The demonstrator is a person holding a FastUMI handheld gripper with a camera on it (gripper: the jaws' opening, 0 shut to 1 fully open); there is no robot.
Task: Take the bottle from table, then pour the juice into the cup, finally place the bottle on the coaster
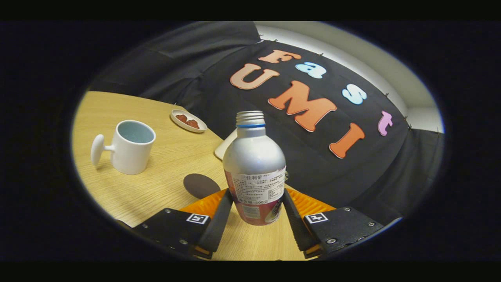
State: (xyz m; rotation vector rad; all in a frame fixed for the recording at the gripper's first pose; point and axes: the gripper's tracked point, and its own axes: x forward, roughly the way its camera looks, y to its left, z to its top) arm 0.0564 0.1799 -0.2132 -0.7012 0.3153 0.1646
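Note:
A silver bottle (254, 164) with an open threaded neck and a paper label stands between my fingers. My gripper (256, 197) is shut on its lower body, one finger pressed on each side. The whole scene looks tilted, and wooden table top shows under the bottle's base. A round dark coaster (200, 185) lies on the table just beyond my left finger (219, 219). Farther off, past the coaster, a white cup (130, 147) with a knob handle stands upright; I can see no liquid in it.
A small white dish (188, 120) with reddish-brown pieces sits near the table's far edge. A white object (226, 148) peeks out behind the bottle. The wooden table (117, 188) ends at the black cloth wall.

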